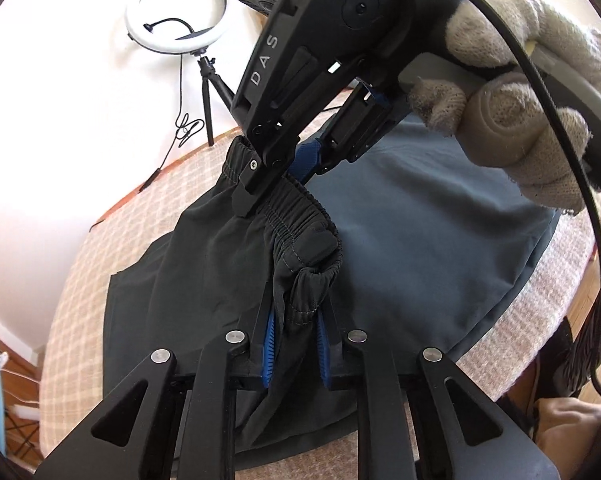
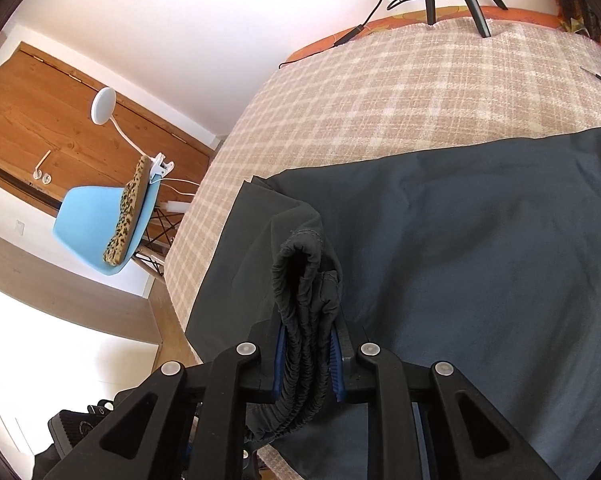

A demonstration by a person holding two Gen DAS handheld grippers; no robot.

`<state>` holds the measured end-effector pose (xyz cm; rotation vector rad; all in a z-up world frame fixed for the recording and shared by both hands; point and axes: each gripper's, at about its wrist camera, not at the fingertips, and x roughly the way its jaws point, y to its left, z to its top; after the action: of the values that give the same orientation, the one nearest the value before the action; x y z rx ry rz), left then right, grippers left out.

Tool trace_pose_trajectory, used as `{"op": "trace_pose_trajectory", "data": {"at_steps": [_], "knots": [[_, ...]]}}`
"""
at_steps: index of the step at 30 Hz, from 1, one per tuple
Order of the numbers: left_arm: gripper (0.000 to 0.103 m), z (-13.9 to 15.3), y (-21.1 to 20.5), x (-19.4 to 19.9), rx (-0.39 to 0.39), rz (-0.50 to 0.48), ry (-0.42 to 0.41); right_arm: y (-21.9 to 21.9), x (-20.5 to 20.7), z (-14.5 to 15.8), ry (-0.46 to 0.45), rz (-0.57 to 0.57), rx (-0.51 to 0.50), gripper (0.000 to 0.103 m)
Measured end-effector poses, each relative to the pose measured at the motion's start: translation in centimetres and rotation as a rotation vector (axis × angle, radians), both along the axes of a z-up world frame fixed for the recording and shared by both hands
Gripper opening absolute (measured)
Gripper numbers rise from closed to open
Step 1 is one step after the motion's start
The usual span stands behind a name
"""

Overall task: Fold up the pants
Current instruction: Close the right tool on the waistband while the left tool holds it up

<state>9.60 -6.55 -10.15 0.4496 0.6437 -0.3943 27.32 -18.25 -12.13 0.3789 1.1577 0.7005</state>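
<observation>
Dark grey pants (image 1: pixel 412 240) lie spread on a checked cloth surface (image 1: pixel 80 280). Their gathered elastic waistband (image 1: pixel 296 220) is lifted above the cloth. My left gripper (image 1: pixel 296 344) is shut on one end of the waistband, blue pads on either side of the bunched fabric. My right gripper (image 1: pixel 284 164), held by a gloved hand (image 1: pixel 520 112), is shut on the waistband farther along. In the right wrist view my right gripper (image 2: pixel 308 364) clamps the folded waistband (image 2: pixel 304 280) between blue pads, with the flat pants (image 2: pixel 480 260) beyond it.
A ring light on a tripod (image 1: pixel 176 20) stands at the far edge of the checked cloth (image 2: pixel 400 92), its cable trailing. A light blue chair (image 2: pixel 100 232) with a leopard-print item stands off to the left by a wooden door (image 2: pixel 40 120).
</observation>
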Motion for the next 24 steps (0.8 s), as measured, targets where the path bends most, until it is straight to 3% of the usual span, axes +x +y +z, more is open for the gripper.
{"op": "trace_pose_trajectory", "data": {"at_steps": [10,18,24], "knots": [[0.013,2.4,-3.3,-0.4,-0.108,-0.091,0.025,-4.1,-1.3,1.4,-0.038,-0.048,-0.037,0.016],[0.013,3.1,-10.1,-0.5,-0.113,-0.194,0.002,-9.9,-2.4,3.2,-0.07,-0.114,-0.118,0.016],[0.013,3.4,-14.3,-0.3,-0.167,-0.242,0.019,-15.2,-3.1,3.9,-0.073,-0.174,-0.162,0.016]]}}
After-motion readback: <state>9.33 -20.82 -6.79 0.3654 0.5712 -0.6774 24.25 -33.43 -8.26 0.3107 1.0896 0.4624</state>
